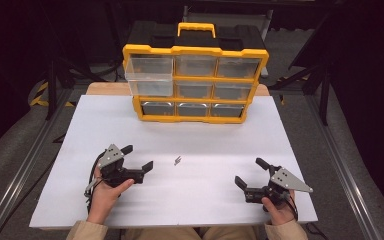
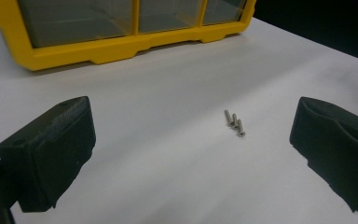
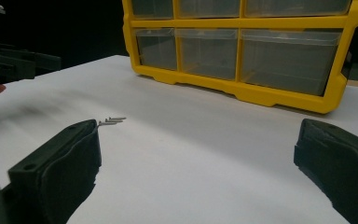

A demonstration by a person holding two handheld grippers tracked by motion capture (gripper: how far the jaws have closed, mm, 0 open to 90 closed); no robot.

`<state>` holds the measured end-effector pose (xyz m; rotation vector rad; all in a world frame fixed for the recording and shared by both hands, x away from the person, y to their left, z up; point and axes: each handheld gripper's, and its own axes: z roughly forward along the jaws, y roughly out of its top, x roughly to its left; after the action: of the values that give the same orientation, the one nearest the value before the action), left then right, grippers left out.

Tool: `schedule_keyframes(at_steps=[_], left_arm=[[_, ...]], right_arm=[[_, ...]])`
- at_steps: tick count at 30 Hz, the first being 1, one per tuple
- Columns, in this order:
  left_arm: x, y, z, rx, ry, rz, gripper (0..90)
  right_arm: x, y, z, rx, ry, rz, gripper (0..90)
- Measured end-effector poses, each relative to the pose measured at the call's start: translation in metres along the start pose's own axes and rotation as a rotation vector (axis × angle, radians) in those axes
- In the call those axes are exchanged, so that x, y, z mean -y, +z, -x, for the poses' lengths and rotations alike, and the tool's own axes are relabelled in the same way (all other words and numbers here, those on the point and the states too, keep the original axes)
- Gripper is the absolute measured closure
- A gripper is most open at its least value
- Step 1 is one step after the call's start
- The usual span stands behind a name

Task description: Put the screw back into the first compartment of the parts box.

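**Both grippers wide apart, small screws loose between them**

Left gripper (image 1: 140, 157) sits at about 8 o'clock on the white table (image 1: 105, 120), held in the person's left hand (image 1: 105, 192), its two black jaws spread wide and holding nothing. Right gripper (image 1: 250, 172) sits at about 4 o'clock, held in the right hand (image 1: 279, 210), jaws likewise wide and empty. Both point inward and toward 12 o'clock.

Between the two, slightly nearer the left one, a small cluster of screws (image 1: 177, 160) lies on bare tabletop, touching neither gripper. From the left gripper view the screws (image 2: 233, 122) lie side by side ahead, between the jaws' lines; three can be counted there. From the right gripper view they (image 3: 112, 121) lie just past the tip of the jaw at that view's left.

Open white surface surrounds the screws on every side. At 12 o'clock stands a yellow-framed drawer organiser (image 1: 195, 50) with a black top and yellow handle, nine clear drawers in three rows. Its upper-left drawer (image 1: 149, 76) is pulled out past the frame's front. Its foot stands well back from the screws. The right gripper is close to the table's near right edge; the left has more margin.
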<state>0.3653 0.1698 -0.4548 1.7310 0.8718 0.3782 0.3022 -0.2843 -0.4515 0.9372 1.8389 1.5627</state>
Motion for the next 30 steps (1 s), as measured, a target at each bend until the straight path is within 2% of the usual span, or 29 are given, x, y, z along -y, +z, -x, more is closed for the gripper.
schedule_keyframes(at_steps=[6, 13, 16, 17, 19, 22, 24, 26, 30], left_arm=[[-0.006, 0.019, 0.007, 0.032, 0.009, -0.019, 0.9], [-0.011, 0.036, 0.009, 0.046, -0.004, -0.047, 1.4], [-0.015, 0.041, 0.009, 0.037, 0.009, -0.063, 1.9], [-0.016, 0.043, 0.009, 0.039, 0.001, -0.068, 2.2], [-0.020, 0.049, 0.010, 0.050, -0.017, -0.095, 2.5], [-0.026, 0.057, 0.011, 0.047, -0.014, -0.119, 4.2], [-0.029, 0.063, 0.014, 0.044, -0.001, -0.145, 5.7], [-0.032, 0.071, 0.017, 0.031, 0.031, -0.177, 7.8], [-0.033, 0.079, 0.020, 0.013, 0.053, -0.238, 16.3]], right_arm=[[0.000, 0.000, 0.000, -0.001, -0.002, -0.001, 1.0], [0.000, 0.000, 0.000, -0.002, -0.001, -0.002, 1.0], [0.000, 0.000, 0.000, -0.002, -0.001, -0.002, 1.0], [0.000, -0.001, 0.000, -0.002, -0.004, -0.002, 1.0], [0.000, -0.001, 0.000, 0.001, -0.005, -0.003, 1.0], [0.000, -0.001, 0.000, 0.004, -0.004, -0.001, 1.0], [0.000, -0.001, 0.001, 0.007, -0.004, -0.003, 1.0], [0.000, -0.002, 0.001, 0.007, -0.002, -0.003, 1.0], [0.000, -0.002, 0.000, 0.006, -0.006, -0.005, 1.0]])
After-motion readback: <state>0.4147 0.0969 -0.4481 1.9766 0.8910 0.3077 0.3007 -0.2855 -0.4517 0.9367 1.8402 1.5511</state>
